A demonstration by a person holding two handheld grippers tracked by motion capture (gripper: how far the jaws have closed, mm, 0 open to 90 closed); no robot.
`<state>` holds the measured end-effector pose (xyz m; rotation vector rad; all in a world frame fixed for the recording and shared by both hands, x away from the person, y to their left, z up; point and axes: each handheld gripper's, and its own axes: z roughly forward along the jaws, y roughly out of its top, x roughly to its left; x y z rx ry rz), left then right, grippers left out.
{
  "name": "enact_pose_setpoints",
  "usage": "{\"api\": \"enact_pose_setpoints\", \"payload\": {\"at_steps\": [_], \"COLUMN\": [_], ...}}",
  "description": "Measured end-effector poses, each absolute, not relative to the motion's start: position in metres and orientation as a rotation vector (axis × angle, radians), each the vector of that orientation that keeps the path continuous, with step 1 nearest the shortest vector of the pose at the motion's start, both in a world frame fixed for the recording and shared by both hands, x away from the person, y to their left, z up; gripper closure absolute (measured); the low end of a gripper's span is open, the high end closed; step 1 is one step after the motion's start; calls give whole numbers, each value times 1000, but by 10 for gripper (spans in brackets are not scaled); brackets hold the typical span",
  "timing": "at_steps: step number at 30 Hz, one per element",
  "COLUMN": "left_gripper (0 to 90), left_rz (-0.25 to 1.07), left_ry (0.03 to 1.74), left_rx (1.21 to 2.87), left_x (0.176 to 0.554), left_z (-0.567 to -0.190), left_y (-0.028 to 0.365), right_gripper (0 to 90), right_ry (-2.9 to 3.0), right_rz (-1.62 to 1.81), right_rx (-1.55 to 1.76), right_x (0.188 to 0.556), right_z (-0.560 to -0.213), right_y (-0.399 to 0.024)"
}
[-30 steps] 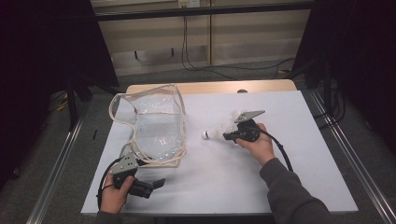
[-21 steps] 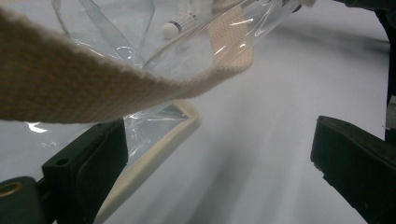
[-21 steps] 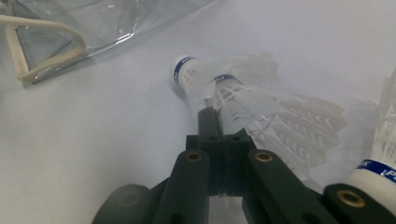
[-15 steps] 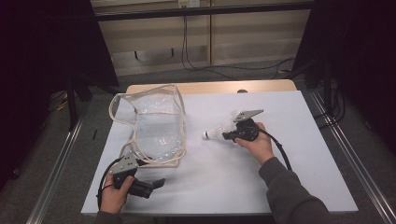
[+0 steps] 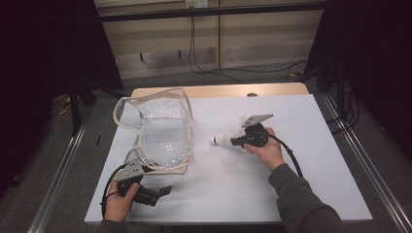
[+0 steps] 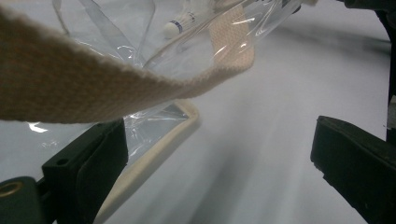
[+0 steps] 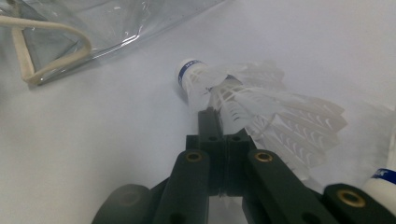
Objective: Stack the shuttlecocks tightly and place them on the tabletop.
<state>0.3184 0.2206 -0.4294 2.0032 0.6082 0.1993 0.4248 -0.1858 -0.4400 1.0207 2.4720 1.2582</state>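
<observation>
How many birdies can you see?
2. One shuttlecock is pinched in the right gripper on the table. A second cork tip shows at that view's lower right edge. More may be hidden.

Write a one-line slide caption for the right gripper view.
The right gripper, jaws shut on a white feather shuttlecock, holds it over the white table near a clear plastic bag.

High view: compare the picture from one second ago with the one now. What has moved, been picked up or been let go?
Nothing has visibly changed: the right tongs stay shut on the shuttlecock, and the left tongs stay open beside the clear bag.
</observation>
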Motion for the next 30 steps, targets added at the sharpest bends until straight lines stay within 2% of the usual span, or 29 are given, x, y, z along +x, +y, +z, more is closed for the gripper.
{"api": "enact_pose_setpoints", "payload": {"at_steps": [30], "left_gripper": [40], "left_rz": [201], "left_ry": [608], "left_rx": [2003], "left_x": [319], "left_z": [-429], "left_y": [221], "right_gripper": [886], "right_ry": [2483], "right_rz": [1240], "right_rx": [996], "right_x": [425], "right_z": [-443], "right_y": [-181]}}
